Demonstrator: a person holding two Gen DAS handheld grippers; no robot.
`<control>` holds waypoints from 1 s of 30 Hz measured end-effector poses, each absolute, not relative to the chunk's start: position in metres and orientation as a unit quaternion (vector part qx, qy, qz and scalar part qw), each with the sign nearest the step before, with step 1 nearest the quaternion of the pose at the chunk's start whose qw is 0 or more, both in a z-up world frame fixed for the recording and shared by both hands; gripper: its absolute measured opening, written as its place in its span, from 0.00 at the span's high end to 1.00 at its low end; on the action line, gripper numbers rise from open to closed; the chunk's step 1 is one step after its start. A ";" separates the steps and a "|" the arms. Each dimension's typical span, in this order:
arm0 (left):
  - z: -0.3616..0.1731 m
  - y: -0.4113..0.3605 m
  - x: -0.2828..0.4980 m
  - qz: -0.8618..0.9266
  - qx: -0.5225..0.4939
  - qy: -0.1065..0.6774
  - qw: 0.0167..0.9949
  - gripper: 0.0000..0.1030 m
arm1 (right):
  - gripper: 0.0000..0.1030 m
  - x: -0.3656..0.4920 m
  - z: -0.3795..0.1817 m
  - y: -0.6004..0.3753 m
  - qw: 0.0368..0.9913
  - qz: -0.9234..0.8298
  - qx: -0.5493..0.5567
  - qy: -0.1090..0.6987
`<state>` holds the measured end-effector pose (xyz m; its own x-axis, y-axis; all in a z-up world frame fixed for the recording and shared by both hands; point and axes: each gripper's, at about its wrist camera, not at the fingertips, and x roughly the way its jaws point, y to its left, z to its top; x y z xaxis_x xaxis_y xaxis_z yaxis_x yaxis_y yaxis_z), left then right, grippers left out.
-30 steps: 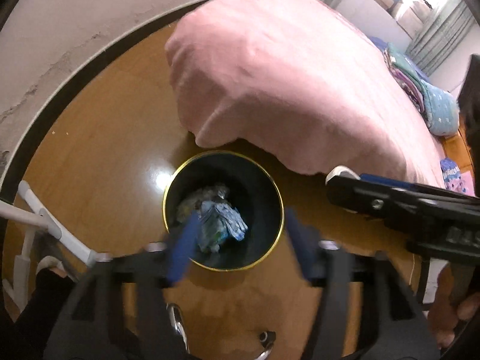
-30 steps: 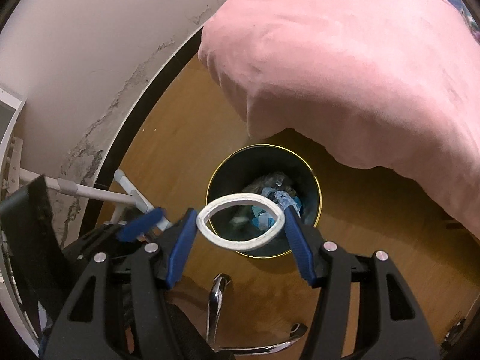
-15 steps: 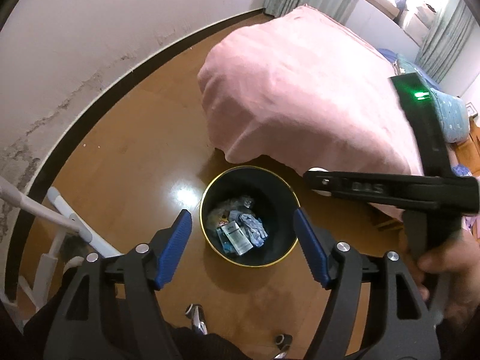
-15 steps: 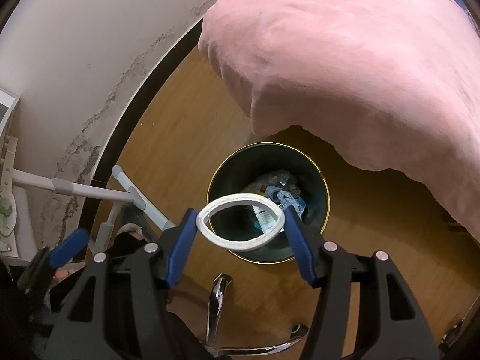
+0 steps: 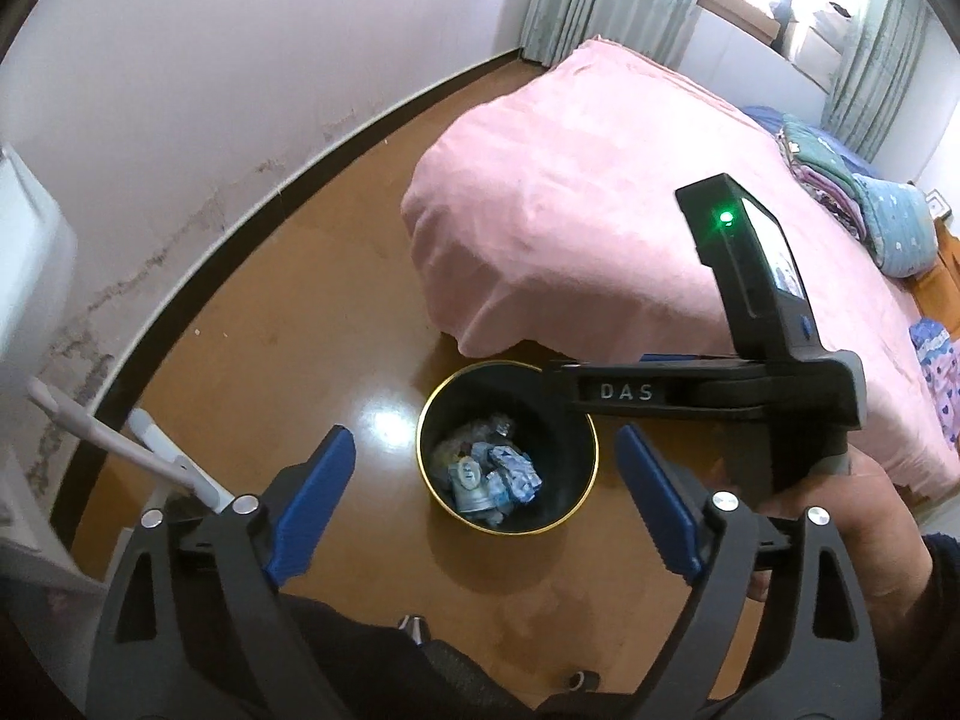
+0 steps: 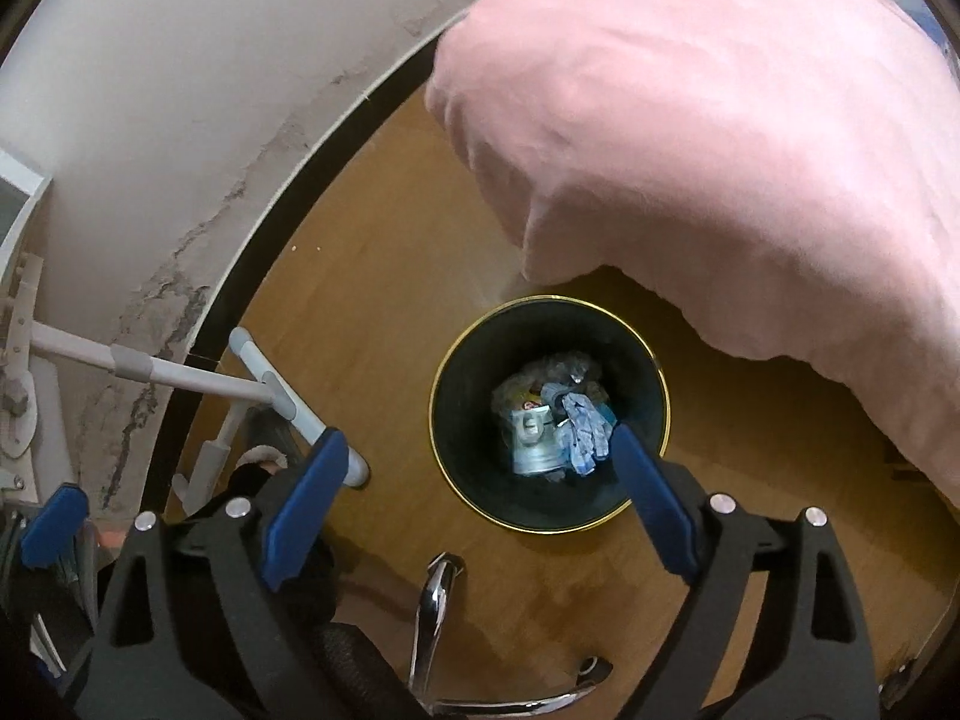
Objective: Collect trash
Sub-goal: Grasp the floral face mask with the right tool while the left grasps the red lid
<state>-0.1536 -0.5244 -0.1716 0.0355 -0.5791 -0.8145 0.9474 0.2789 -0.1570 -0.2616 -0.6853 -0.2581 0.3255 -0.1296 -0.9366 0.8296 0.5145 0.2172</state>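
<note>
Both jaws have just been opening: the left hand-held gripper and the right hand-held gripper stand wide and empty. The crumpled blue-and-white trash lies inside the black round gold-rimmed bin. A careless retreat could tip the bin.

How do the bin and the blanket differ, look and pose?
The bin is black with a gold rim; the blanket is plain pink. The bin is a rigid round container standing upright on the floor; the blanket is soft and drapes over the bed's corner, hanging above the floor. The bin holds crumpled trash; at this corner nothing lies on the blanket. Both sit close together, the blanket's edge hanging beside the bin's far rim.
</note>
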 end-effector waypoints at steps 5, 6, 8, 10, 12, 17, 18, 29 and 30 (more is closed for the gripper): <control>-0.146 -0.501 -0.153 -0.553 0.223 0.397 0.698 0.13 | 0.13 -0.254 -0.229 -0.668 0.747 -0.333 0.331 0.470; -0.141 -0.497 -0.153 -0.552 0.224 0.394 0.700 0.13 | 0.13 -0.253 -0.222 -0.664 0.751 -0.334 0.325 0.467; -0.128 -0.485 -0.151 -0.549 0.224 0.387 0.706 0.12 | 0.13 -0.250 -0.206 -0.655 0.761 -0.335 0.313 0.459; -0.116 -0.472 -0.147 -0.544 0.225 0.383 0.712 0.11 | 0.13 -0.245 -0.187 -0.642 0.775 -0.332 0.297 0.448; -0.104 -0.457 -0.142 -0.535 0.224 0.381 0.720 0.11 | 0.12 -0.237 -0.165 -0.625 0.794 -0.325 0.274 0.436; -0.065 -0.389 -0.108 -0.505 0.213 0.372 0.749 0.11 | 0.09 -0.207 -0.102 -0.565 0.849 -0.279 0.214 0.394; -0.058 -0.376 -0.100 -0.500 0.210 0.369 0.755 0.11 | 0.09 -0.200 -0.094 -0.554 0.857 -0.269 0.205 0.389; -0.021 -0.155 0.059 -0.295 0.151 0.384 0.862 0.10 | 0.07 -0.045 -0.043 -0.393 0.905 -0.018 0.117 0.408; -0.022 -0.133 0.071 -0.268 0.147 0.387 0.870 0.10 | 0.07 -0.026 -0.042 -0.376 0.904 0.008 0.112 0.412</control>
